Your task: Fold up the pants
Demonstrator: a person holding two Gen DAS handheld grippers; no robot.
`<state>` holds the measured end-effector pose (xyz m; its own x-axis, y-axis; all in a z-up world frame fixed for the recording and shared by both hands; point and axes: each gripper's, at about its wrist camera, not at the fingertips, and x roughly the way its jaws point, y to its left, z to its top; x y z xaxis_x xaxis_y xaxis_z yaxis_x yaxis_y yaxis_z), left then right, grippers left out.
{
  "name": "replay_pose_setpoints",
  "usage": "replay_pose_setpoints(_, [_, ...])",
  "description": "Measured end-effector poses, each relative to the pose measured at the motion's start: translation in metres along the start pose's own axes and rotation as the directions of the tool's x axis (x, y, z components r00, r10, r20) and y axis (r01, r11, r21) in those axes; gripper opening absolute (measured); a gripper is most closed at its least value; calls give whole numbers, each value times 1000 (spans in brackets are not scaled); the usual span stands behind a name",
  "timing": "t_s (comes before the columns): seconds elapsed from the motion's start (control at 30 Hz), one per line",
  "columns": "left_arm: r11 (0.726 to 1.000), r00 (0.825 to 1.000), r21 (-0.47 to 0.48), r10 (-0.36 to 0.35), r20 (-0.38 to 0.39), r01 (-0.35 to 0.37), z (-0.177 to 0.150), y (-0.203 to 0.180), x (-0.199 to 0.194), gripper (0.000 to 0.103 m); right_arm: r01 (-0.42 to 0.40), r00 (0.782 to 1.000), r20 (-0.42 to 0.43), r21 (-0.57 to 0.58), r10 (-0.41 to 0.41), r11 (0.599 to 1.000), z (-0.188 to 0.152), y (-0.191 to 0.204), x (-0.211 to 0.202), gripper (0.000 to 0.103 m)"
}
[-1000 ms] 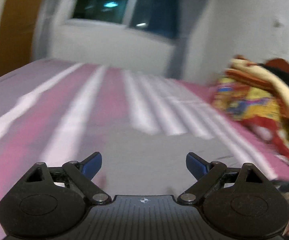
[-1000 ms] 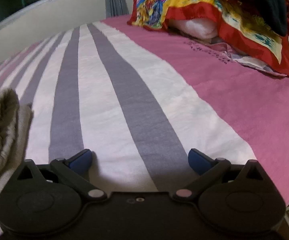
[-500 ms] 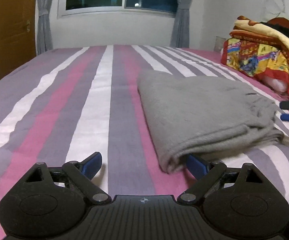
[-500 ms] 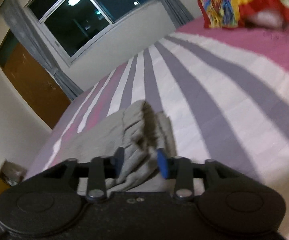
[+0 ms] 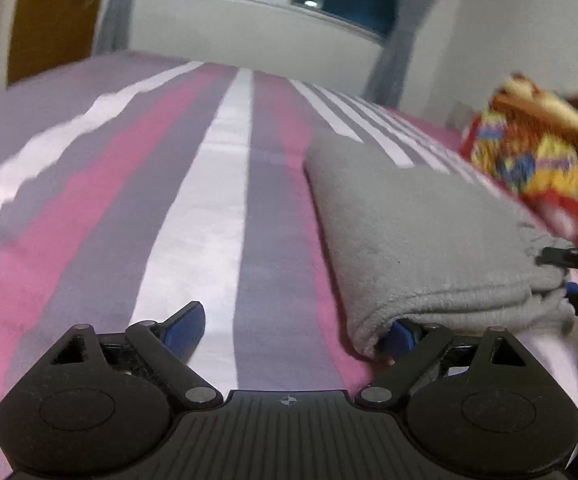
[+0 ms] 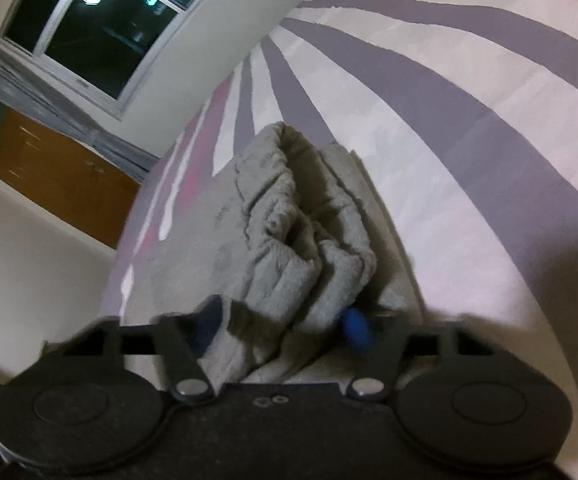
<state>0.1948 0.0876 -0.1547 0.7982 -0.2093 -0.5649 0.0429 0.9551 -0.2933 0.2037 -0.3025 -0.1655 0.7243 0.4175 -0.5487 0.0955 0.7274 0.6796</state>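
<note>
Grey folded pants (image 5: pixel 409 232) lie on the striped bed. My left gripper (image 5: pixel 293 326) is open and low at their near left corner. Its right fingertip (image 5: pixel 399 332) is tucked under the folded edge, while its left fingertip (image 5: pixel 187 320) rests over bare sheet. My right gripper (image 6: pixel 283 324) has a bunched wad of the pants (image 6: pixel 289 220) between its blue pads. Its jaws are opening slightly, and the cloth still fills the gap. In the left wrist view the right gripper (image 5: pixel 565 276) shows at the pants' right end.
The pink, grey and white striped bed sheet (image 5: pixel 193 220) spreads to the left and far side. A pile of colourful blankets (image 5: pixel 537 160) sits at the right by the wall. Beyond the bed are a window (image 6: pixel 89 28) and a wooden door (image 6: pixel 61 176).
My left gripper sank closer to the pants' near corner, and its right finger slid under the edge. My right gripper swung from bare sheet onto the bunched end and closed around it.
</note>
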Motion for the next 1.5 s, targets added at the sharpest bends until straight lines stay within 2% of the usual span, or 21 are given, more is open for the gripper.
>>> replay_pose_setpoints(0.07, [998,1000,-58,-28,8,28,-1,9,1,91,-65,993,87,-91,73,994,-1,19,-20,40])
replay_pose_setpoints(0.13, [994,999,-101,-50,14,51,-2,16,1,91,-140,974,160,-147,163,979,-4,32,-42,39])
replay_pose_setpoints(0.2, [994,999,-99,-46,11,47,-4,15,4,91,-151,961,205,-177,186,973,-11,33,-55,34])
replay_pose_setpoints(0.23, [995,999,-89,-40,8,40,-5,13,5,91,-124,966,205,-168,158,978,-16,27,-53,34])
replay_pose_setpoints(0.27, [997,1000,-71,-28,3,28,-6,10,7,91,-57,980,183,-142,83,988,-20,18,-44,34])
replay_pose_setpoints(0.3, [998,1000,-58,-23,1,23,-5,8,9,91,13,992,128,-91,-2,996,-23,4,-30,34])
replay_pose_setpoints(0.33, [999,1000,-52,-16,0,16,-4,7,9,91,27,997,76,-14,-26,1000,-25,-13,-18,34])
replay_pose_setpoints(0.37, [998,1000,-53,-15,1,15,-5,7,10,91,-16,995,95,34,13,999,-28,-23,-19,34])
replay_pose_setpoints(0.4, [998,1000,-57,-16,2,16,-4,7,10,91,-23,995,97,28,21,999,-29,-23,-21,34])
replay_pose_setpoints(0.5, [998,1000,-58,-12,3,12,-3,6,10,91,-28,997,79,15,27,1000,-27,-18,-23,41])
replay_pose_setpoints(0.53, [998,1000,-56,-9,4,10,-3,5,10,91,-12,996,90,16,11,1000,-25,-16,-26,46])
replay_pose_setpoints(0.57, [999,1000,-54,-6,5,6,-3,4,11,91,10,991,131,14,-12,1000,-24,-17,-35,54])
replay_pose_setpoints(0.6, [999,1000,-52,-3,7,3,-5,3,10,91,25,979,201,10,-26,1000,-26,-15,-48,55])
replay_pose_setpoints(0.67, [999,1000,-49,3,10,-3,-5,2,10,91,-8,965,262,2,7,1000,-29,-16,-60,51])
replay_pose_setpoints(0.8, [999,1000,-38,11,11,-10,-6,0,11,91,-78,974,211,-59,88,995,-30,-8,-56,41])
replay_pose_setpoints(0.9, [999,1000,-31,15,12,-14,-7,-2,9,91,-55,986,157,-51,62,997,-26,-5,-38,41])
replay_pose_setpoints(0.97, [999,1000,-30,16,12,-16,-8,-3,9,91,-11,992,124,-30,15,999,-25,-2,-28,43])
replay_pose_setpoints(1.2, [999,1000,-34,8,11,-8,-8,-3,10,91,-24,996,82,20,22,1000,-20,2,-13,56])
replay_pose_setpoints(1.23, [999,1000,-33,7,10,-7,-8,-2,10,91,-20,996,84,14,19,1000,-16,4,-9,55])
replay_pose_setpoints(1.33, [999,1000,-34,6,10,-5,-8,-2,9,91,26,995,101,-52,-21,998,-9,13,-1,32])
replay_pose_setpoints(1.5, [999,1000,-33,6,9,-6,-8,-2,10,91,21,989,148,-120,-4,993,-4,24,-8,20])
